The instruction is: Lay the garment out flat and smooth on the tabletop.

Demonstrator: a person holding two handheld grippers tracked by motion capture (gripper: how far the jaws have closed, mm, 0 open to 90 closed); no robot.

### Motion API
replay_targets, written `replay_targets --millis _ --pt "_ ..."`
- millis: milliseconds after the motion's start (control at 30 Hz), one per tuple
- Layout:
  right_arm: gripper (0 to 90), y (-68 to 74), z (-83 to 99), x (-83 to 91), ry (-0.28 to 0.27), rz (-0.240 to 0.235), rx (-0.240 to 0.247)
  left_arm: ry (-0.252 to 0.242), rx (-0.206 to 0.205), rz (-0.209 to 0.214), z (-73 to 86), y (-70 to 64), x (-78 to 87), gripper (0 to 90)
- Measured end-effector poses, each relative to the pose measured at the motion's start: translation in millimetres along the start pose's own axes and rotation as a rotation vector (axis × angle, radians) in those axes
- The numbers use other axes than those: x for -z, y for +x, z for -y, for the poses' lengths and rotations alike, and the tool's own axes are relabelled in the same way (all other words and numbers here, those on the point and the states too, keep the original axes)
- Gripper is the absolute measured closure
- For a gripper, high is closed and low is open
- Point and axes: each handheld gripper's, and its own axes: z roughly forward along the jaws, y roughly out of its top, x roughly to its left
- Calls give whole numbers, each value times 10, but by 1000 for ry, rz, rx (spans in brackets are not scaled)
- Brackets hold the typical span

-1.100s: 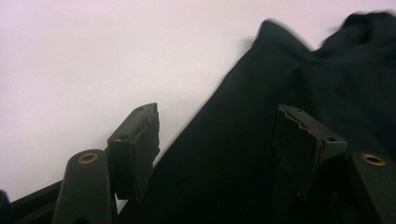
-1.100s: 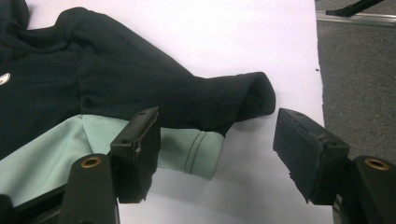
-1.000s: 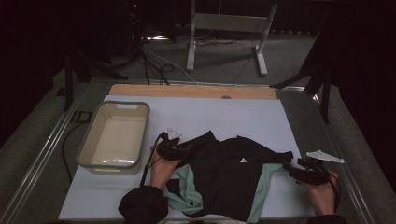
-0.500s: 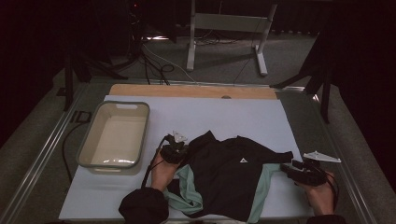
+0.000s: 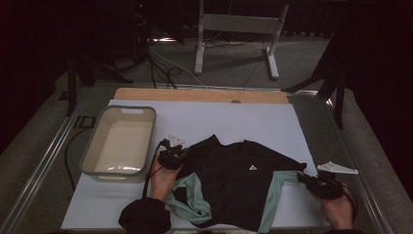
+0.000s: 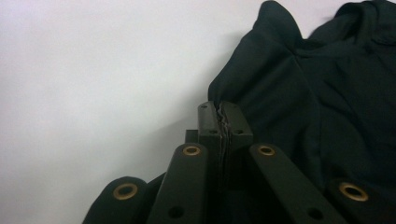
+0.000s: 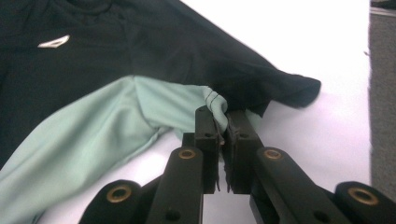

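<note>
The near hem of the shirt (image 5: 238, 187) runs off the bottom edge of the high view, and a dark sleeve (image 5: 144, 217) on the person's left arm covers part of its mint-green fabric there. The shirt is black with mint-green panels and a small white logo (image 5: 252, 167) on the chest, and it lies spread across the near middle of the white table (image 5: 253, 122). The left gripper (image 6: 223, 122) sits at the shirt's left shoulder; its jaws are pressed together, and black cloth lies against them, but whether any is caught between them is hard to make out. The right gripper (image 7: 222, 126) is at the shirt's right edge, its jaws nearly closed on a bunched fold of mint-green fabric where it meets the black sleeve end. A pale, empty tub (image 5: 119, 141) stands on the table's left part, just beside the left gripper. A strip of bare wood (image 5: 199, 95) runs along the table's far edge. Beyond it the room is very dark: grey floor, loose cables (image 5: 163, 68), and a white metal stand (image 5: 236, 36) are all that can be told apart.
</note>
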Motion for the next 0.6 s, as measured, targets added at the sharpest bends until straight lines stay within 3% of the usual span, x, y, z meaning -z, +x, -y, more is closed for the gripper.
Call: replay_targets --millis 133,167,233,333,433,600 --pt "838 33 128 67 51 -46 7 -4 7 19 5 3 21 892" --pt "779 45 149 72 55 -47 16 -11 11 24 1 6 24 892" --pt "588 46 135 105 20 -35 15 -19 18 31 -9 11 27 891" --pt "437 22 30 162 -49 -40 -19 -27 25 37 -20 14 28 891" --pt "356 57 -141 190 -107 -29 -6 -35 33 45 -29 13 22 890" --pt "294 136 -377 87 -135 -19 30 -47 42 59 -44 15 31 890"
